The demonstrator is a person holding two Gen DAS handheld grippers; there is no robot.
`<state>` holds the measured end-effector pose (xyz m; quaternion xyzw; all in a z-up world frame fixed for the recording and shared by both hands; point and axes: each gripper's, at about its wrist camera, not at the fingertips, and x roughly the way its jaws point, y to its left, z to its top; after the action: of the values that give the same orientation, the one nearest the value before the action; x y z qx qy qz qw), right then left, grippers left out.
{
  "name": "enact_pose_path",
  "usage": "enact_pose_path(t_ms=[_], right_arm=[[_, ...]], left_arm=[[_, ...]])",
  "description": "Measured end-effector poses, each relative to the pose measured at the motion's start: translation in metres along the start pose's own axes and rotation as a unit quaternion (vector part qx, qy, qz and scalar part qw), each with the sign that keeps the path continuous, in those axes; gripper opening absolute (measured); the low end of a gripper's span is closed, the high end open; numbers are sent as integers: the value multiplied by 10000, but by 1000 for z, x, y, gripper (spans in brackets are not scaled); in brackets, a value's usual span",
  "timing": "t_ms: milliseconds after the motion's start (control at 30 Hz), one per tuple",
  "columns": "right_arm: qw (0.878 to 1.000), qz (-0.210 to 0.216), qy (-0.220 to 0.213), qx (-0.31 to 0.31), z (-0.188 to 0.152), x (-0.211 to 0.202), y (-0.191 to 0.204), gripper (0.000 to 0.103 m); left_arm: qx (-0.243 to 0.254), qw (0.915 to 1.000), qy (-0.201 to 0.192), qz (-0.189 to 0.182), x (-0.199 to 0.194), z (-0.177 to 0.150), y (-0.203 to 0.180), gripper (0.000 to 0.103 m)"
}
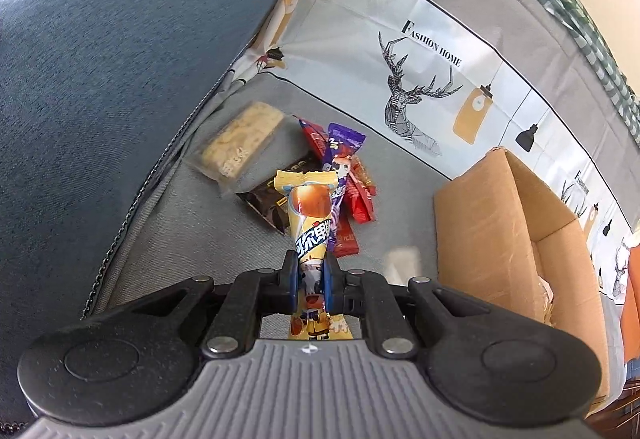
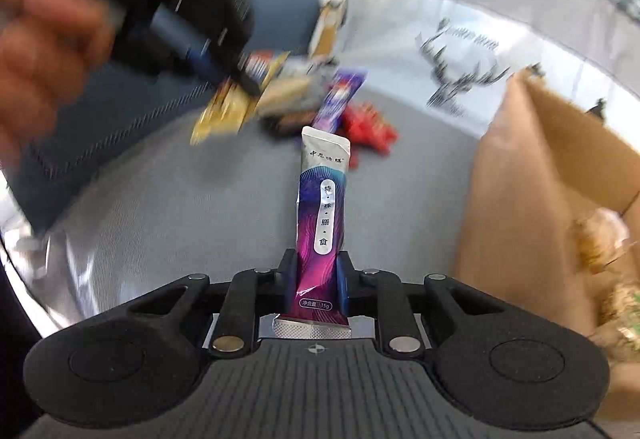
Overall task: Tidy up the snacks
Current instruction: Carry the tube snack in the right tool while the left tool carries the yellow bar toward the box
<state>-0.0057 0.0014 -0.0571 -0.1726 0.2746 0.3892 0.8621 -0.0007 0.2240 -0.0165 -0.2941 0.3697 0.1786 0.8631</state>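
- Two snacks were in hand at once: the left gripper (image 1: 311, 271) was clamped on a yellow packet (image 1: 310, 235), and the right gripper (image 2: 316, 275) was closed tight on a purple sachet (image 2: 321, 223).
- Each snack stood with its long axis running straight out from the jaws, away from the camera, the lower end pinched between the pads.
- The cardboard box (image 1: 480, 223) lay to the right of both grippers, open side up; in the right wrist view it (image 2: 516, 199) sat close beside the sachet, so the right hand looked the nearer one for a drop.
- The loose pile (image 1: 340, 175) of remaining snacks lay ahead on the grey cushion (image 1: 180, 239), well clear of the box.
- Only the right wrist view showed the person's hand (image 2: 44, 51) and something already inside the box; it was blurred. Only the left view showed the pale bar (image 1: 240, 145) sharply, apart from the pile.
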Motion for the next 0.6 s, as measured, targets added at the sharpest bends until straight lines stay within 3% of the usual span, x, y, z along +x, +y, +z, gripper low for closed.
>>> enact_pose_path(t_ms=[267, 600], right_arm=[[9971, -131, -689, 300, 44, -49, -37, 21], [9863, -762, -1329, 606, 72, -83, -140, 21]], left_arm=[[136, 9998, -154, -51, -6, -2, -15, 12], [479, 9962, -689, -221, -12, -2, -44, 12]])
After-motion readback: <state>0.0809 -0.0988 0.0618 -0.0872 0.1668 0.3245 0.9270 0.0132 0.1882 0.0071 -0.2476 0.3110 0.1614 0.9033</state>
